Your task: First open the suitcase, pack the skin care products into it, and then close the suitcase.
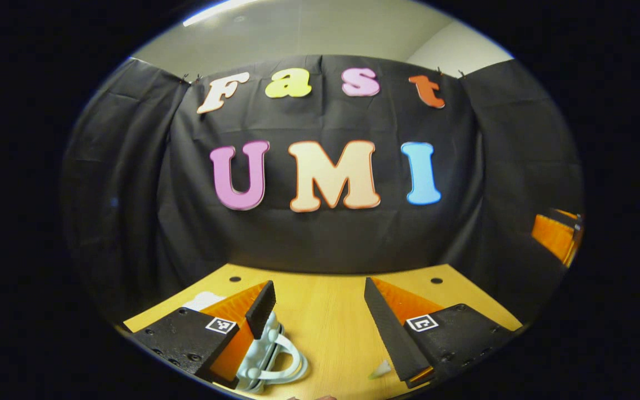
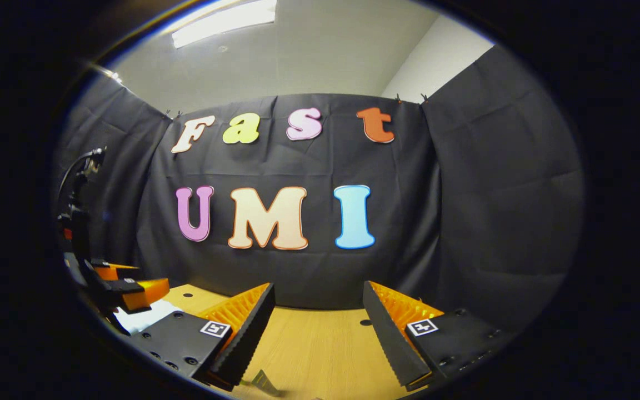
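In the left gripper view a small pale suitcase (image 1: 267, 361) with a looped carry handle lies on the wooden table (image 1: 325, 328), low and left, partly hidden behind my left finger. My left gripper (image 1: 318, 286) is open above the table, holding nothing. A small pale pointed item (image 1: 382, 369), too little of it showing to name, lies by the right finger. In the right gripper view my right gripper (image 2: 319, 289) is open over bare wood. A greyish object (image 2: 264, 383) peeks in at the bottom edge. The left gripper (image 2: 125, 291) shows far left.
A white sheet-like thing (image 1: 203, 300) lies at the table's far left; in the right gripper view the white sheet (image 2: 142, 318) is under the other gripper. Black cloth walls close the table's back and sides. The right gripper (image 1: 558, 236) shows at the right edge.
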The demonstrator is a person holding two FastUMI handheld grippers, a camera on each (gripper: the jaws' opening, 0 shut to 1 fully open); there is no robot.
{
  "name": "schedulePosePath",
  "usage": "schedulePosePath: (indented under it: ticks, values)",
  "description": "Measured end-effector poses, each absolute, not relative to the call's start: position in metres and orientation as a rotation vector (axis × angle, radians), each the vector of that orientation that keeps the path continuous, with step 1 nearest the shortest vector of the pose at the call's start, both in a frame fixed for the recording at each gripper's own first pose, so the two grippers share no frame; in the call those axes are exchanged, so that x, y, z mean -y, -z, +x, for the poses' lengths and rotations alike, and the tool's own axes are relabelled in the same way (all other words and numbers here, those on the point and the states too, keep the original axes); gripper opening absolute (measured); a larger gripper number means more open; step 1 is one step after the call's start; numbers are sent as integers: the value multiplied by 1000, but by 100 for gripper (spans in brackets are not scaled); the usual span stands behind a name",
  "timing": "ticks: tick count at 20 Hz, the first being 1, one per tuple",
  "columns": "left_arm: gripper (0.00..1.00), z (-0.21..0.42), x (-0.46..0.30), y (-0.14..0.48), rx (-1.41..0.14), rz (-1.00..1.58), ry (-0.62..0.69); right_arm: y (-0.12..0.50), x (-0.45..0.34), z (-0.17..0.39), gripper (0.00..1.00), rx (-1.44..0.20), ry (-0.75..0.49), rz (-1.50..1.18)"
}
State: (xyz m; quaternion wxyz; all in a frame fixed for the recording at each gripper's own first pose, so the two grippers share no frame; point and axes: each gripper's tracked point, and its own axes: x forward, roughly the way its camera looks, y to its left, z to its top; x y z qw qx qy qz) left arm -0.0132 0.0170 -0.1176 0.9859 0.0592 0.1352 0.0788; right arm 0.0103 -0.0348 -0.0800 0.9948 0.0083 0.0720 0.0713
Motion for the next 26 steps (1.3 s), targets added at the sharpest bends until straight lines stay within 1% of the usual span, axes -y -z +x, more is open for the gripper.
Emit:
schedulePosePath:
  ticks: [4,5,7,8,9,13,15,16,17,19,20,21,22,23,24,25,26]
  values:
    - [95,-17,-27,171,-420,127,-125,84,48,12,99,-169,-66,96]
    - [95,-16,-31,182,-449,116,-121,88,48,10,99,-178,-53,103]
    - [95,-16,-39,206,-526,112,-129,100,50,10,97,-211,-21,83]
    - [97,-18,-42,220,-575,110,-130,106,49,8,97,-231,-15,78]
    - [94,-19,-43,234,-623,107,-121,108,47,6,97,-243,-12,79]
    - [89,-23,-59,279,-788,121,-143,110,43,5,97,-242,10,46]
    - [84,-31,-62,300,-872,93,-149,116,39,5,97,-258,9,44]
    - [84,-36,-63,311,-917,81,-147,118,36,6,97,-266,9,44]
    - [79,-38,-63,319,-947,73,-143,121,35,6,97,-273,8,45]
    - [81,-39,-65,329,-986,65,-140,125,30,6,97,-287,1,46]
    - [77,-39,-67,336,-1000,58,-138,127,28,7,97,-289,-2,41]
    - [65,-39,-68,341,-1014,47,-131,130,26,5,97,-293,-3,32]
    - [62,-39,-68,343,-1028,40,-129,132,25,5,97,-299,-6,24]
    - [47,-38,-73,344,-1031,47,-136,135,23,5,97,-306,-9,21]
    - [40,-37,-78,345,-1034,66,-147,137,22,4,95,-314,-12,23]
    - [24,-37,-82,346,-1042,84,-149,140,21,4,95,-320,-13,22]
    - [13,-39,-81,346,-1053,81,-140,142,21,4,97,-323,-13,22]
